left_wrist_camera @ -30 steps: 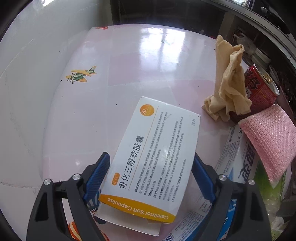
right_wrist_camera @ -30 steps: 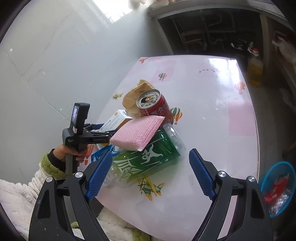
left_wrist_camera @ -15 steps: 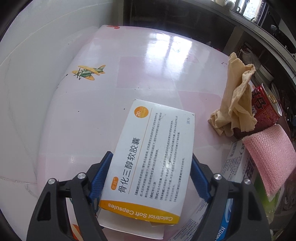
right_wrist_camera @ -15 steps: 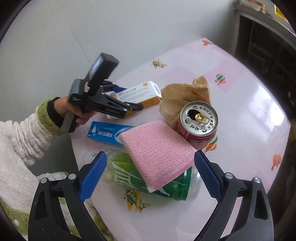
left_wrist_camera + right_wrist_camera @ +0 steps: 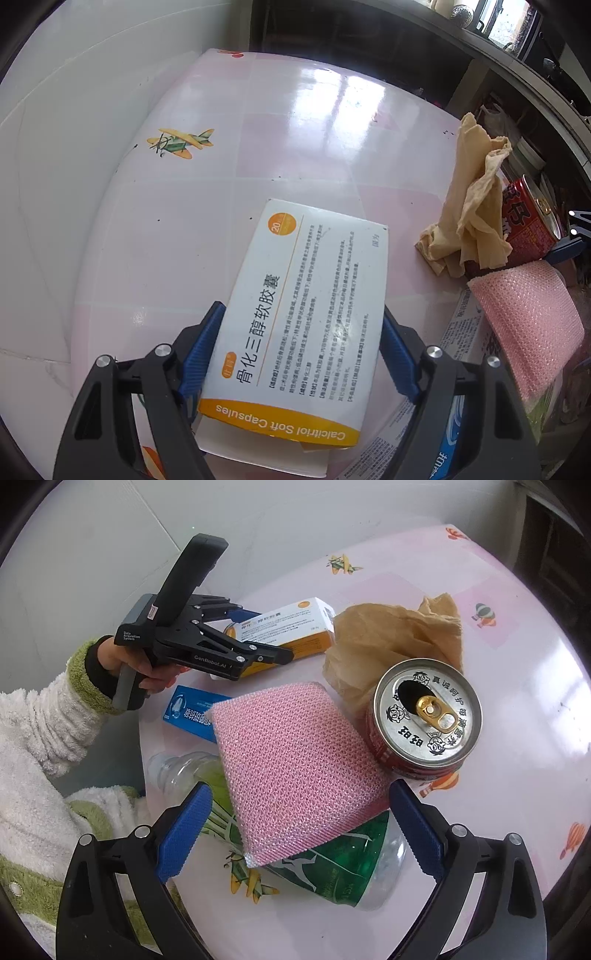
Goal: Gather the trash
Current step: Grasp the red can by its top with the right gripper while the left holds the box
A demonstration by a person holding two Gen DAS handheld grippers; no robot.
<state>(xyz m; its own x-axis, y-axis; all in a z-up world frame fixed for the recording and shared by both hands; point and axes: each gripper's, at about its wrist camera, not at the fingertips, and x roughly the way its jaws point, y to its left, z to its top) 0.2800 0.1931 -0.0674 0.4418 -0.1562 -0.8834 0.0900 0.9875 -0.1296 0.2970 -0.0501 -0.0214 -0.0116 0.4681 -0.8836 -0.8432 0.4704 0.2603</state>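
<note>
Trash crowds both views: the left gripper (image 5: 301,354) clamps the white-and-orange medicine box (image 5: 306,314) at lower centre, while the right gripper (image 5: 299,827) hangs released, jaws astride the pink sponge (image 5: 291,768) lying on the green bottle (image 5: 343,867).

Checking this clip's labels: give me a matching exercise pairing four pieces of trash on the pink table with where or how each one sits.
Things:
1. white and orange capsule box
2. pink mesh sponge
3. red drink can
4. crumpled brown paper bag

States:
A. lies on top of the green plastic bottle
B. stands upright, tab opening already punched
C. between the pads of the left gripper
D. slumped behind the can, beside the box

Pairs: 1-C, 2-A, 3-B, 4-D
</note>
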